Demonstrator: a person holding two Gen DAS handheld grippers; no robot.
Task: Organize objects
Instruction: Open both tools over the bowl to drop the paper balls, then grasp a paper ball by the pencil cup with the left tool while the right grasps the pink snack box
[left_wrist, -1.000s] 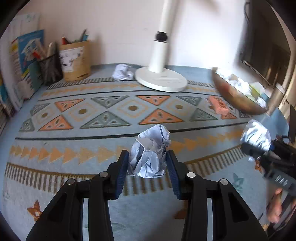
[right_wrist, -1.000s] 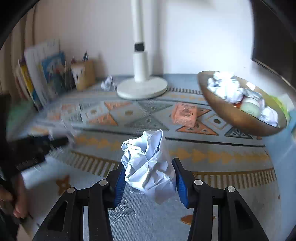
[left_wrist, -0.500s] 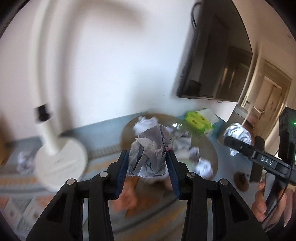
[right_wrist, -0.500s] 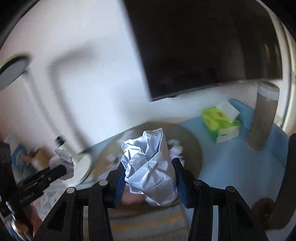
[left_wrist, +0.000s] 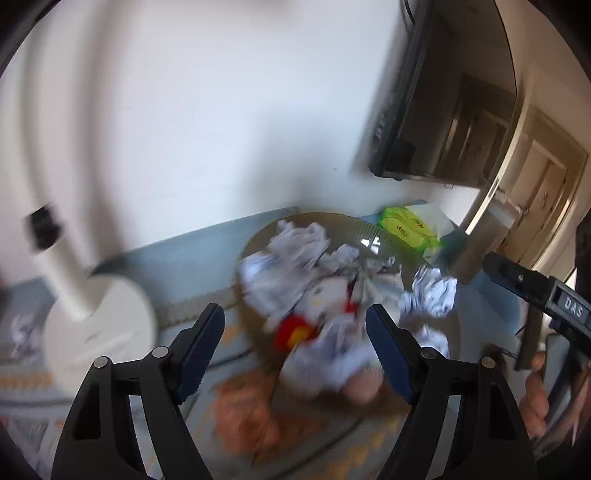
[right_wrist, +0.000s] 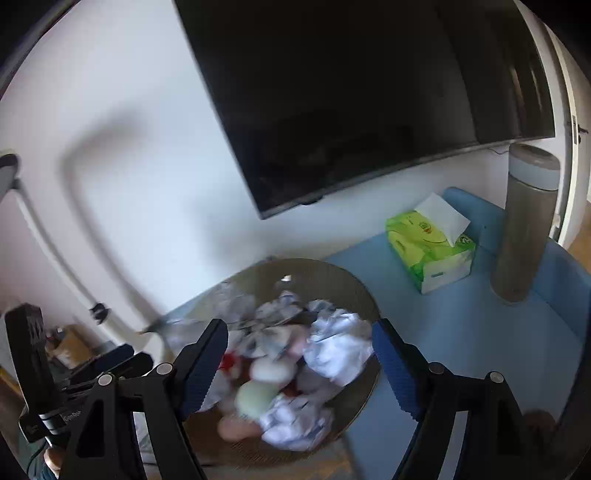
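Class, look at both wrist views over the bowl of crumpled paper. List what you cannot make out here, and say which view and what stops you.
- Left wrist view: the bowl contents smear with motion blur; the red item cannot be named.
- Left wrist view: the right gripper shows one finger only, the edge cuts the rest.
- Right wrist view: the left gripper is dark and partly hidden behind the near finger.
- Right wrist view: the pale round items in the bowl are too blurred to identify.
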